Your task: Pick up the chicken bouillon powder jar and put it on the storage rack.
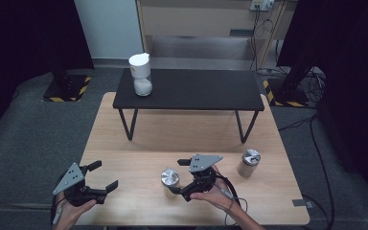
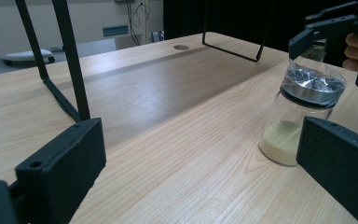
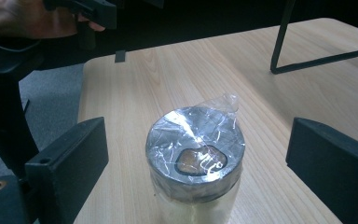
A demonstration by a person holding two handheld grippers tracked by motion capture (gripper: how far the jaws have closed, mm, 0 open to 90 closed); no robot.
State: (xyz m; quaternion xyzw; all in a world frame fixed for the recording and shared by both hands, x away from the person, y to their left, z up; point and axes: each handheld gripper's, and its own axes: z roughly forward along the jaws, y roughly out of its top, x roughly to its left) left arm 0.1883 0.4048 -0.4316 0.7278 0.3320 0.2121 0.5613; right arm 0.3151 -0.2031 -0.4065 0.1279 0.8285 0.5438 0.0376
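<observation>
Right gripper, jaws spread, flanked the jar near the worktop front edge; left gripper gaped beside open wood.

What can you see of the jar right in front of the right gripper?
The glass jar stands upright on the wooden table, between the open jaws of the right gripper, neither touching it. Its wall is clear; a low layer of pale yellow grains lies at the bottom. The metal-looking lid has a dark-rimmed opening on top and crinkled clear film stretched over it, one corner sticking up.
</observation>
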